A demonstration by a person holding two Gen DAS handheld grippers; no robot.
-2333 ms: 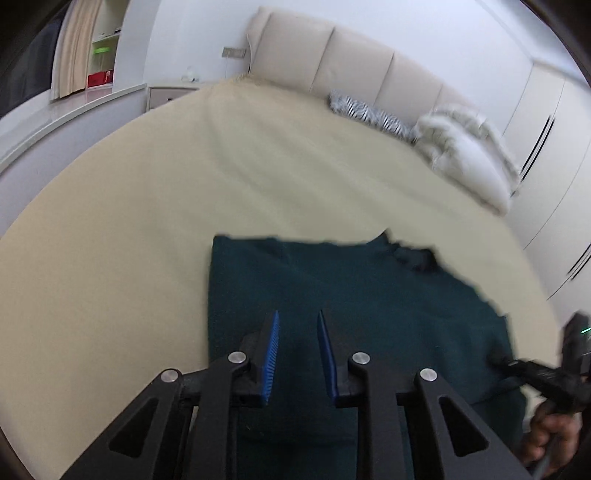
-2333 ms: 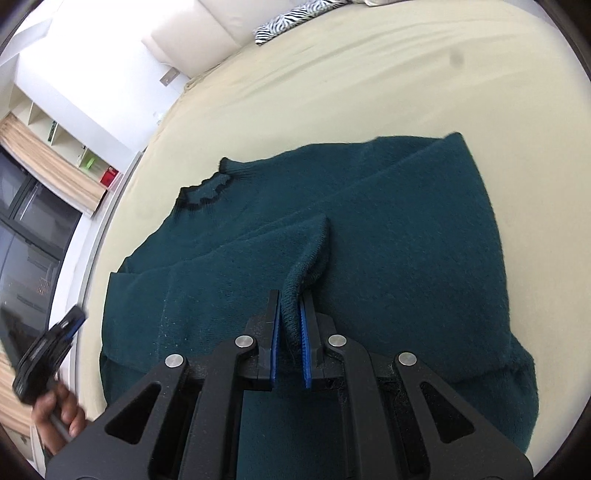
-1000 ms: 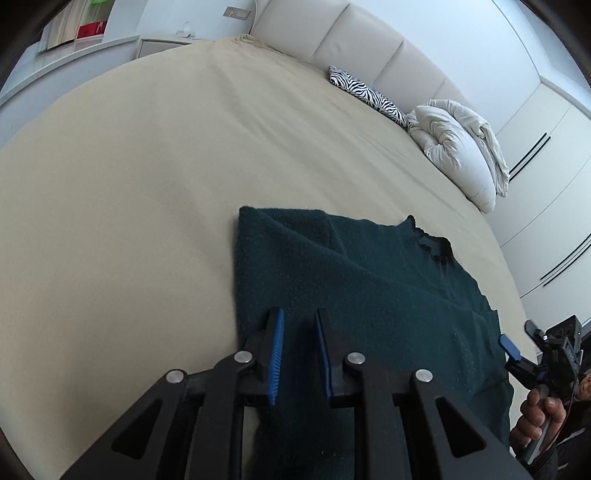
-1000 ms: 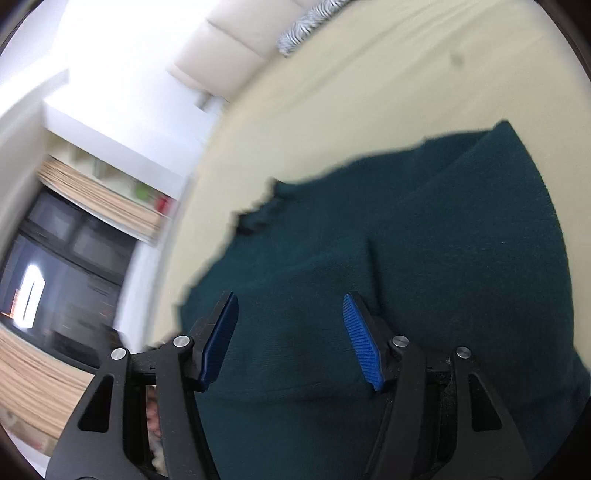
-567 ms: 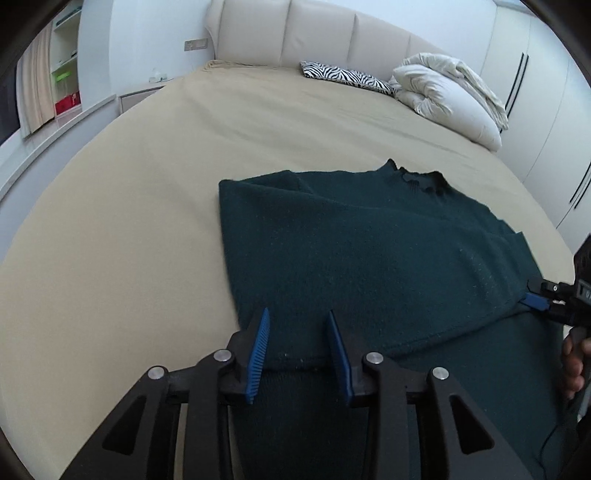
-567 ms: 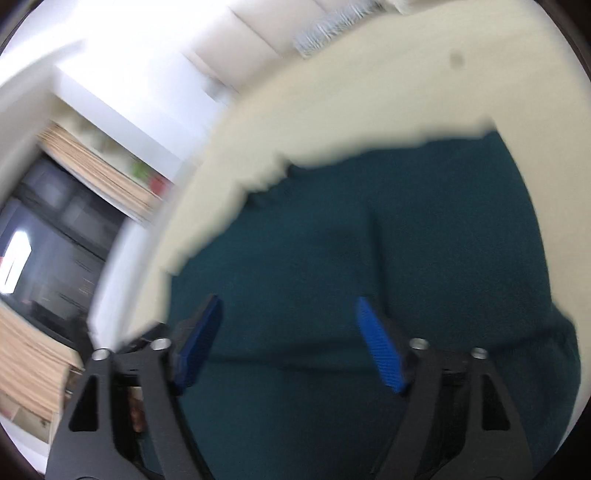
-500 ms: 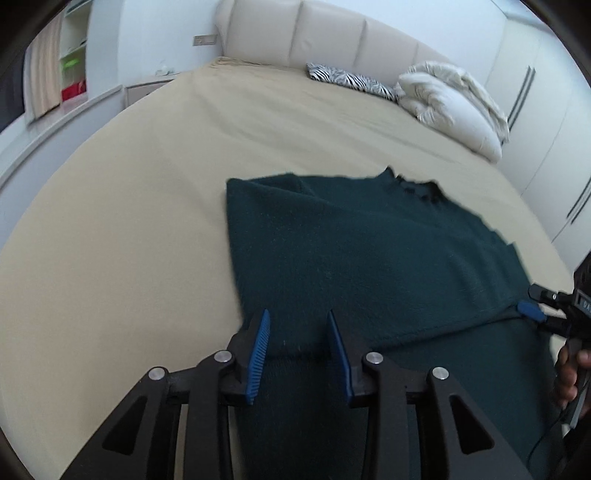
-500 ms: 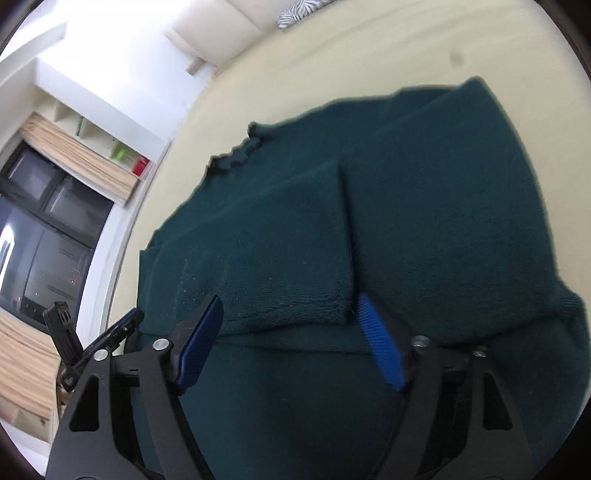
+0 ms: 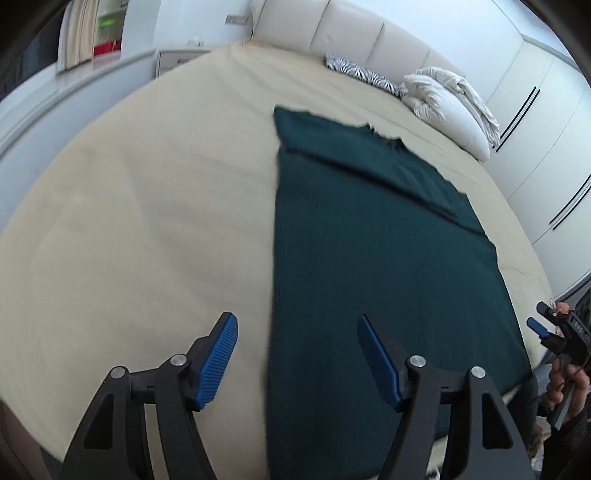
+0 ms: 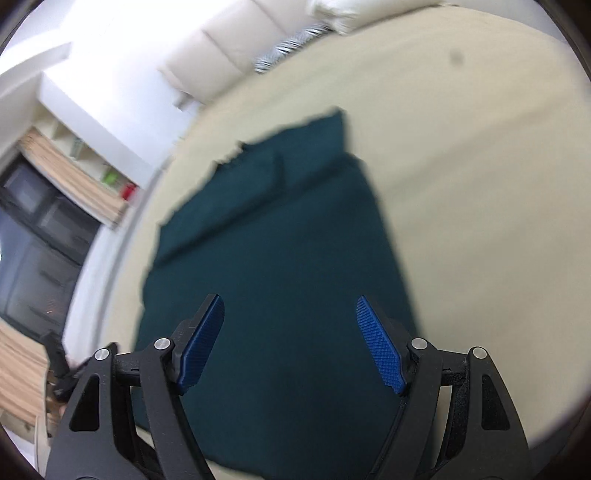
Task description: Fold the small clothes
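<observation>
Beige bed (image 9: 147, 192) fills the room; teal sweater (image 9: 369, 258) flat, probably sleeves folded in. White duvet (image 9: 450, 107) at 1 o'clock. Left gripper (image 9: 295, 354) and right gripper (image 10: 290, 339) spread wide, empty.

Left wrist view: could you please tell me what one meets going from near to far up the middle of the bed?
Left claw → dark green sweater → its neckline → zebra-print pillow → cream padded headboard.
</observation>
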